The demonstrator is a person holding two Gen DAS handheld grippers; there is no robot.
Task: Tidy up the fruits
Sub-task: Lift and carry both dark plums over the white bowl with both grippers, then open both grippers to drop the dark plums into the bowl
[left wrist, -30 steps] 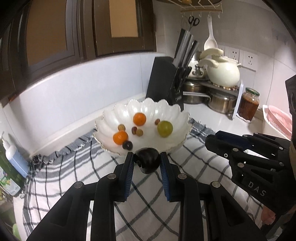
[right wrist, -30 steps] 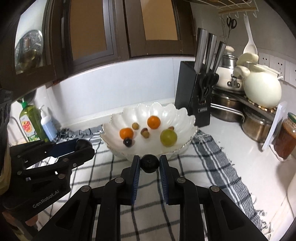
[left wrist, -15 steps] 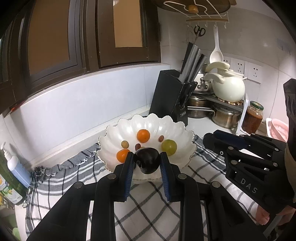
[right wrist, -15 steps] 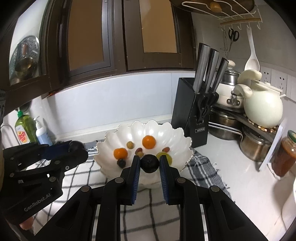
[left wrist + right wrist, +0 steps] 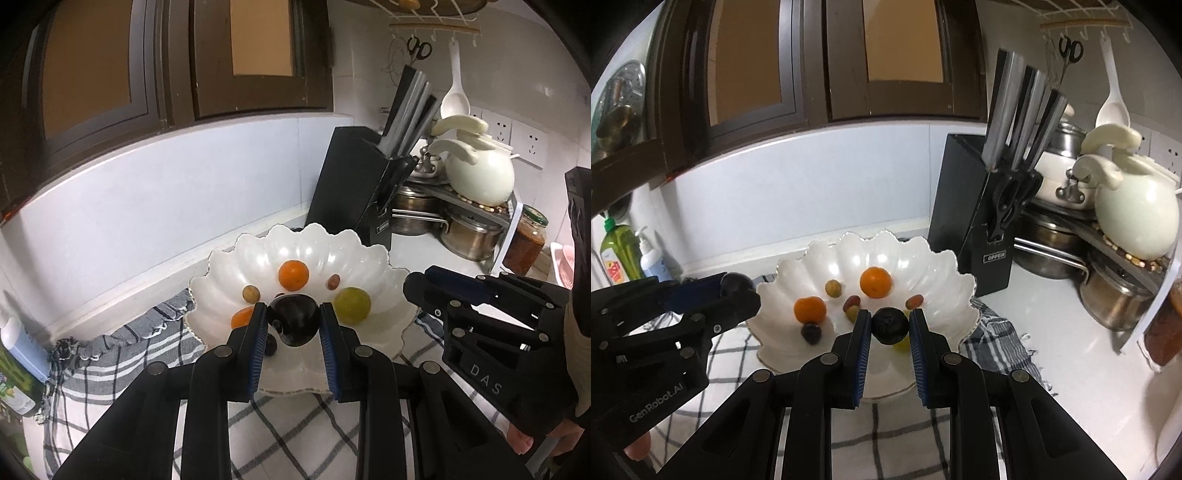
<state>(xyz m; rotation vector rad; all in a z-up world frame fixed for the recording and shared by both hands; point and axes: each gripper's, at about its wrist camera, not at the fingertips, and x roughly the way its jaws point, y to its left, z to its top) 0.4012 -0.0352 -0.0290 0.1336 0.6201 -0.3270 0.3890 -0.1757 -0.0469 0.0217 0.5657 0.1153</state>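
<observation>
White countertop (image 5: 1067, 325) runs along a pale blue-white backsplash (image 5: 798, 188), under dark brown wall cabinets (image 5: 827, 66) with tan panels. At the far left stand a green dish-soap bottle (image 5: 617, 251) and a white pump bottle (image 5: 652, 254). A grey-and-white checked cloth (image 5: 147, 354) covers the counter, its fringed edge bunched near the wall. On the cloth sits a white scalloped bowl (image 5: 934, 266) holding two small oranges, a green round fruit, a dark grape-like fruit and a few small olive and reddish pieces. The left gripper (image 5: 293, 323) hangs over the bowl's near side, its blue-padded fingers pinching a dark plum (image 5: 295, 319). The right gripper (image 5: 889, 326) is likewise over the bowl's near rim, its pads clamped on a smaller dark round fruit (image 5: 890, 325). Each gripper also appears at the edge of the other's view, black and side by side. Right of the bowl, off the cloth, stands a black knife block (image 5: 979, 218) with steel handles. Behind it a corner rack carries steel pots (image 5: 1049, 251) below and a cream ceramic pot (image 5: 1134, 210) on top. Scissors (image 5: 1071, 50) and a white ladle (image 5: 1113, 103) hang from wall hooks above. A jar of red-brown sauce (image 5: 524, 240) and the rim of a pink basket (image 5: 561, 266) sit at the far right.
</observation>
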